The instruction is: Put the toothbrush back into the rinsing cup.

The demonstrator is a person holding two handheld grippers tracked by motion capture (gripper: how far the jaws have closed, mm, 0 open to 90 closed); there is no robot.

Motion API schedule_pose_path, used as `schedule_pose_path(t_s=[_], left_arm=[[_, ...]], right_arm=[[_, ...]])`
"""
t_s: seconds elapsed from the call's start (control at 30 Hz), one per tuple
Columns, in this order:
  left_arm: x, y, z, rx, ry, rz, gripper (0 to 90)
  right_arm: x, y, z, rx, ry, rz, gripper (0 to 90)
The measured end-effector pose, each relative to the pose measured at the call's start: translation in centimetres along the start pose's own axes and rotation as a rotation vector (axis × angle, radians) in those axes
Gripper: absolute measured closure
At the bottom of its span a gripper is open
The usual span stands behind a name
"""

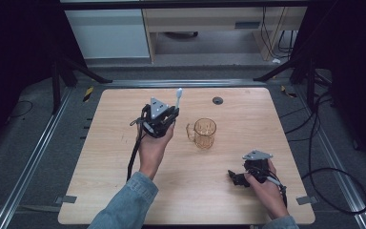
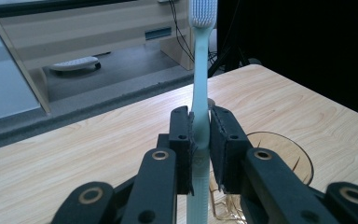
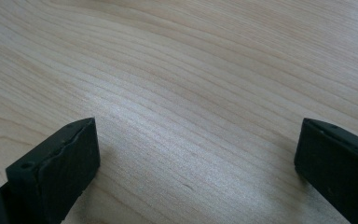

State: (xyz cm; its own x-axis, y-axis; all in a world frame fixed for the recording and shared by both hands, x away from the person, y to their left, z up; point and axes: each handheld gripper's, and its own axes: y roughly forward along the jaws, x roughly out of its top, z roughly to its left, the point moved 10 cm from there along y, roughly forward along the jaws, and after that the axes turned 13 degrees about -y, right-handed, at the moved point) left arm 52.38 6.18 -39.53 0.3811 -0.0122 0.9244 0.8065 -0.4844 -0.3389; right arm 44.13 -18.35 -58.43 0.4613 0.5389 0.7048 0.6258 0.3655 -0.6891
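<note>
We see an amber glass mug (image 1: 205, 133) standing upright near the middle of the wooden table (image 1: 124, 191), handle toward our left; we cannot make out anything inside it. The left gripper (image 2: 200, 135) clamps a pale toothbrush (image 2: 199, 93) by its handle, bristle head pointing up and away; the left gripper view shows the mug's rim just below and right of the jaws, while the high view shows the toothbrush held just left of the mug. The right gripper (image 3: 196, 154) rests low at the table's near right, jaws spread wide over bare wood.
</note>
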Motion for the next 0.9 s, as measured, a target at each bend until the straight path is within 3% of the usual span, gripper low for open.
schedule_pose_path(t_s=[0.43, 0.9], left_arm=[[1.0, 0.4, -0.4, 0.006, -0.028, -0.104, 78.8], [1.6, 0.6, -1.1, -0.008, -0.025, -0.162, 78.8]], right_arm=[[0.0, 0.0, 0.0, -0.001, 0.001, 0.001, 0.4], [0.0, 0.0, 0.0, -0.001, 0.001, 0.001, 0.4]])
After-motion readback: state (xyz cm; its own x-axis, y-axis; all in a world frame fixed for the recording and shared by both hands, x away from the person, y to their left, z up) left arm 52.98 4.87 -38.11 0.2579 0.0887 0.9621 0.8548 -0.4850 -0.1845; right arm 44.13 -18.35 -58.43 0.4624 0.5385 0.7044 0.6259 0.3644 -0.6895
